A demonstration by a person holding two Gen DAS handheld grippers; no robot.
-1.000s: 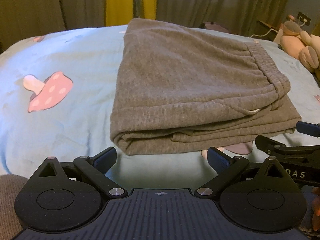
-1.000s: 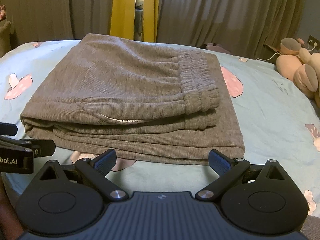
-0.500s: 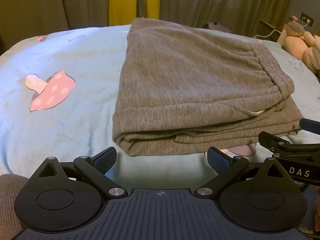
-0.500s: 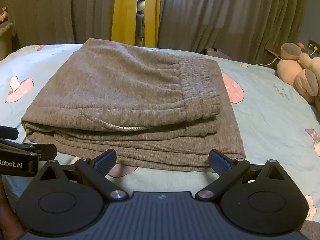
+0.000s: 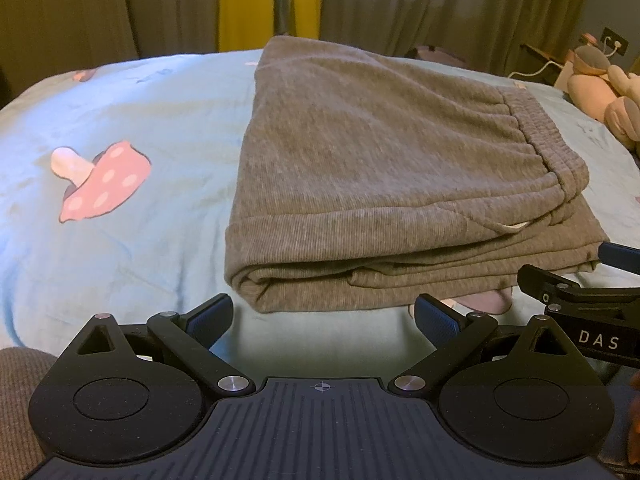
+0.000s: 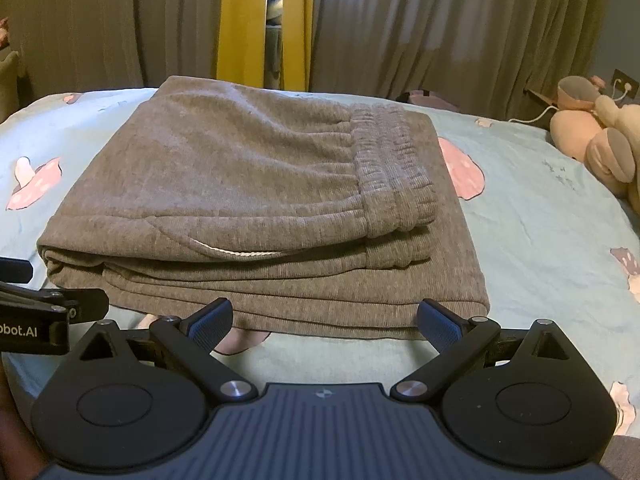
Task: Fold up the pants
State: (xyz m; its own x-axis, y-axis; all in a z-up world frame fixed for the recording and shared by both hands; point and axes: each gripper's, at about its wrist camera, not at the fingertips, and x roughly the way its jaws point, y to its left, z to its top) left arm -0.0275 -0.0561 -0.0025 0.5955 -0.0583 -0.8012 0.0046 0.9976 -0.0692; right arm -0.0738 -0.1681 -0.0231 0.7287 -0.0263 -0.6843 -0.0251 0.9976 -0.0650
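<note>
A: Dim bedroom, grey curtains behind, a yellow strip at 12 o'clock, pale blue mushroom-print bedsheet filling the foreground.

B: And the pants?

A: Grey, folded into a thick stacked rectangle, lying flat at the centre of the sheet. Elastic waistband on top toward 2 o'clock in the right wrist view, white drawstring peeking out along the near edge.

B: Pose of the left gripper?

A: Held low and level just short of the near folded edge, pointing toward 12 o'clock. Blue fingers spread wide, gripping nothing, clear of the cloth.

B: Right gripper?

A: Same posture, parked beside the left one at the pants' near edge. Fingers splayed apart, empty, apparently not touching the fabric. Also visible at 3 o'clock in the left wrist view, side on.

B: Anything else around?

A: Plush toy at 2 o'clock on the far right of the bed, a cable and wall socket behind it.

B: Changed from a second ago?

A: Barely. Both grippers drawn slightly back and up, pants sitting a little higher in each view, fold untouched, finger spread unchanged.
</note>
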